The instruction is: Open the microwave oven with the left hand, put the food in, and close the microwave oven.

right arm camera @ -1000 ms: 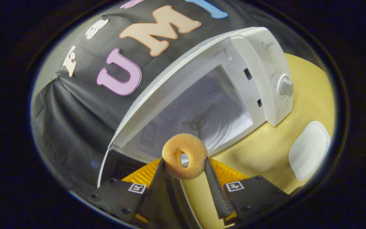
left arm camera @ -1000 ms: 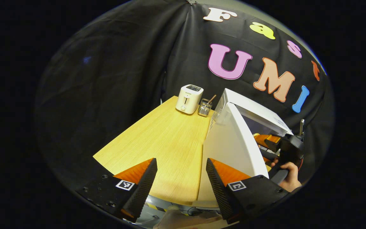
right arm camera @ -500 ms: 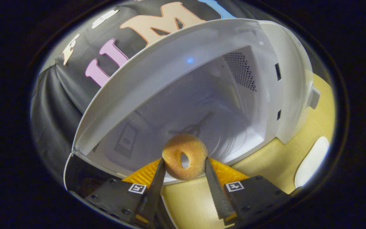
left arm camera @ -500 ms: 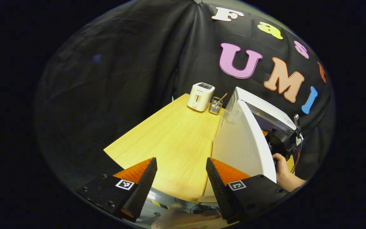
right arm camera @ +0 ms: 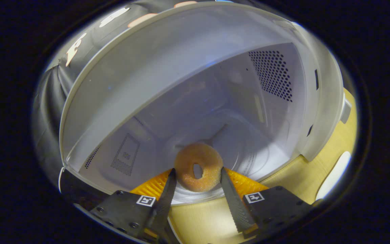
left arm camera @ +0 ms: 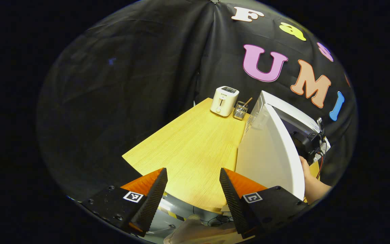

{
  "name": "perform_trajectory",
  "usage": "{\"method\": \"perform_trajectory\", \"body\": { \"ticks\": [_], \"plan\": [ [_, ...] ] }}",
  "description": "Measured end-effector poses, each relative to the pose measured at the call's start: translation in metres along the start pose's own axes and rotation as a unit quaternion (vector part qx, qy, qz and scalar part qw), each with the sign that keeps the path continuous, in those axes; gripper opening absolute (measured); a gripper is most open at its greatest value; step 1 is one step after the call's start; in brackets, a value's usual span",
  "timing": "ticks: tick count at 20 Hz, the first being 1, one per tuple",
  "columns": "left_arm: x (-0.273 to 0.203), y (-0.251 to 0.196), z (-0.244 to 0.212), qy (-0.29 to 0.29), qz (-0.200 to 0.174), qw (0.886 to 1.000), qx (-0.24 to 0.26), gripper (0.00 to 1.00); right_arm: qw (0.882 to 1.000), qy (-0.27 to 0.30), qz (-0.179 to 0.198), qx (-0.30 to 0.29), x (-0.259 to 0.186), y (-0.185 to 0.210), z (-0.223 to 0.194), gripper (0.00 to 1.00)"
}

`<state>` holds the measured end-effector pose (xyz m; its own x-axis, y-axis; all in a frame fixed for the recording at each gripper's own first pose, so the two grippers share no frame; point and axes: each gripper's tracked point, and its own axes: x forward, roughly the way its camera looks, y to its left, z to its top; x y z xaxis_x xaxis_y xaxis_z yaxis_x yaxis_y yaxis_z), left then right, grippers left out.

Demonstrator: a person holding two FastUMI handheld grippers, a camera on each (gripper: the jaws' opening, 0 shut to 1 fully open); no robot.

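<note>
Since a second ago, right gripper has pushed forward from outside the microwave oven up to its opening, and the cavity now looms much larger in the right gripper view; the left gripper view has swung so the toaster sits further right. Right gripper pinches a sugared donut between both fingers, donut upright on edge with the hole facing the camera, held at the front lip of the cavity over the near edge of the glass turntable. Perforated vent panels show on the cavity's side walls. Past the oven's right edge, a strip of wooden worktop and part of a white plate at the rim. Left gripper is spread wide, nothing between the fingers, hovering over the near edge of the worktop, just left of the oven's white door, which stands swung open, edge toward the camera. Beyond the door, the right gripper's body reaches into the oven, and the hand holding it shows at the door's far side. At the back of the worktop stand a white toaster and, touching or just beside it, a small wire holder with a stick in it.
</note>
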<state>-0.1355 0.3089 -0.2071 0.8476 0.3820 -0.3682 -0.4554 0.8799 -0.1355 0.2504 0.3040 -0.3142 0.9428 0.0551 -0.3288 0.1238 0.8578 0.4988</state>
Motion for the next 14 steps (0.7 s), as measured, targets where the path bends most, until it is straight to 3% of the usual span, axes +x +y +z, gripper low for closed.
{"method": "perform_trajectory", "body": {
  "ticks": [1, 3, 4, 5, 6, 14],
  "plan": [
    [-0.002, 0.000, -0.001, -0.002, 0.000, 1.000, -0.002, 0.91, 1.000, -0.001, 0.003, -0.001, -0.001, 0.001, 0.001, 0.72],
    [-0.002, -0.004, 0.001, -0.007, -0.006, 1.000, -0.008, 0.91, 1.000, -0.015, 0.011, -0.006, -0.009, 0.005, 0.008, 1.00],
    [-0.002, -0.007, 0.001, -0.007, -0.009, 1.000, -0.008, 0.91, 1.000, -0.021, 0.015, -0.009, -0.014, 0.006, 0.011, 0.91],
    [-0.002, -0.009, 0.001, -0.008, -0.013, 1.000, -0.009, 0.95, 0.999, -0.025, 0.017, -0.012, -0.019, 0.007, 0.014, 0.91],
    [-0.002, -0.012, 0.002, -0.010, -0.018, 1.000, -0.010, 0.91, 0.999, -0.027, 0.017, -0.014, -0.025, 0.007, 0.016, 0.99],
    [0.002, -0.026, 0.000, -0.007, -0.051, 0.999, -0.012, 0.77, 0.996, -0.060, 0.045, -0.037, -0.091, 0.009, 0.044, 0.99]
  ]
}}
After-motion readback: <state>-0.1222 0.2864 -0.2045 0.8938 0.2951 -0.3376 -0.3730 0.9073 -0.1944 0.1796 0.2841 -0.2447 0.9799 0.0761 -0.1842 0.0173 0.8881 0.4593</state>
